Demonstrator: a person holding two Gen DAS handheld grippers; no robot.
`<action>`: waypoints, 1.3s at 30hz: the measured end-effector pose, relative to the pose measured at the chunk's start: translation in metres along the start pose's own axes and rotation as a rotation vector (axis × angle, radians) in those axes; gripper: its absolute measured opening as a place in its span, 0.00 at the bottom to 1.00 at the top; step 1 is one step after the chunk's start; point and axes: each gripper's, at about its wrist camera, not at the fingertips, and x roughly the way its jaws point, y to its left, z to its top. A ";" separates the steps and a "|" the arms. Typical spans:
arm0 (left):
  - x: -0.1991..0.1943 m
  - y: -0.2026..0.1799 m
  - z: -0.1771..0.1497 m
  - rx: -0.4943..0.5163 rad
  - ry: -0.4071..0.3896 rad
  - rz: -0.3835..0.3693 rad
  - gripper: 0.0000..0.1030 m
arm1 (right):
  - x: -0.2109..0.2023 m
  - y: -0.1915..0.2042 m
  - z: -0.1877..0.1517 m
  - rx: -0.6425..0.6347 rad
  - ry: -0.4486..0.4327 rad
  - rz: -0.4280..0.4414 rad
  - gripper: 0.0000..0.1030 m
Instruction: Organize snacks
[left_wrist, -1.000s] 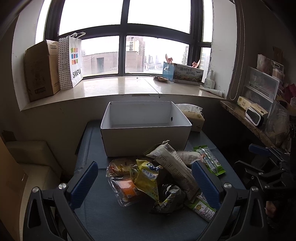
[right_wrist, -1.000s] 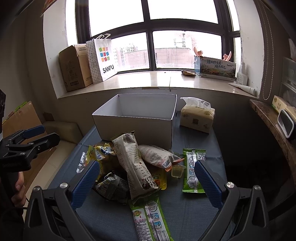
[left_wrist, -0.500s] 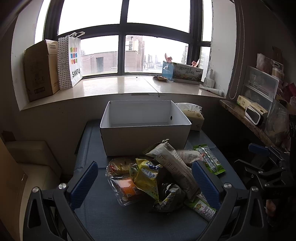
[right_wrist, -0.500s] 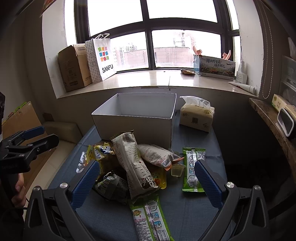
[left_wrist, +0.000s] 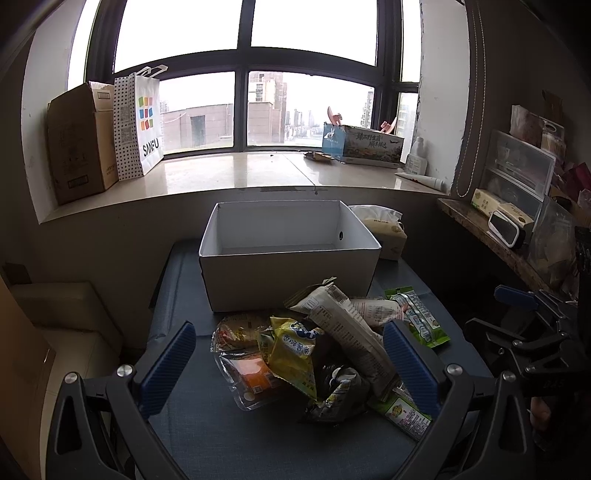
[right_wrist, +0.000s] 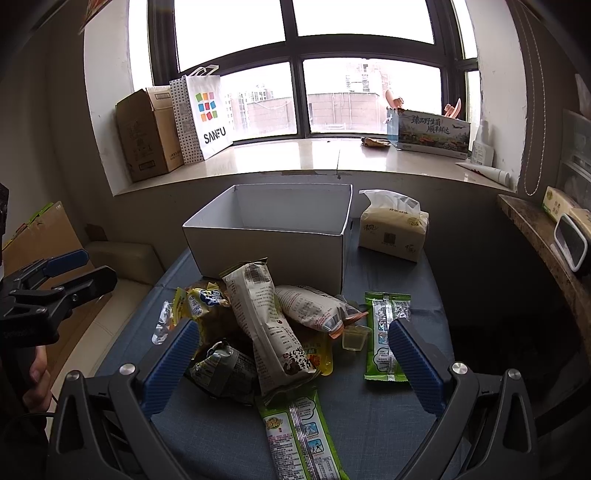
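Filling the near half of the blue-grey table (right_wrist: 388, 424) is a heap of snack packets (right_wrist: 258, 325), and just behind the heap stands a white box (right_wrist: 273, 236), open at the top, its front wall close to the rearmost packets. Bare cloth shows in front of the heap and along the table's left side in the left wrist view; to the right, a green packet (right_wrist: 386, 336) lies flat, apart from the heap, with a small clear cup (right_wrist: 355, 338) between them. A tissue pack (right_wrist: 393, 230) sits just right of the box, toward the window sill (right_wrist: 295, 158).

The left gripper (left_wrist: 291, 365) hangs low over the table's near edge, aimed at the box, its 2 blue fingers (left_wrist: 168, 365) spread wide and holding nothing. The heap, seen there as a yellow packet (left_wrist: 295, 347) and a long pale packet (left_wrist: 347, 332) on top, lies between the fingers and a little beyond them.

The right gripper (right_wrist: 291, 362) is likewise wide apart and empty, with the pale packet and another green packet (right_wrist: 299, 432) lying between its fingers.
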 end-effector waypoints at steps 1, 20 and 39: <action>0.000 0.000 0.000 -0.001 0.000 0.000 1.00 | 0.000 0.000 0.000 0.000 0.000 0.000 1.00; 0.006 0.013 -0.005 -0.027 -0.008 -0.012 1.00 | 0.031 0.007 0.000 -0.055 0.010 0.070 1.00; 0.038 0.032 -0.028 -0.033 0.088 -0.084 1.00 | 0.176 0.040 -0.018 -0.256 0.258 0.067 0.39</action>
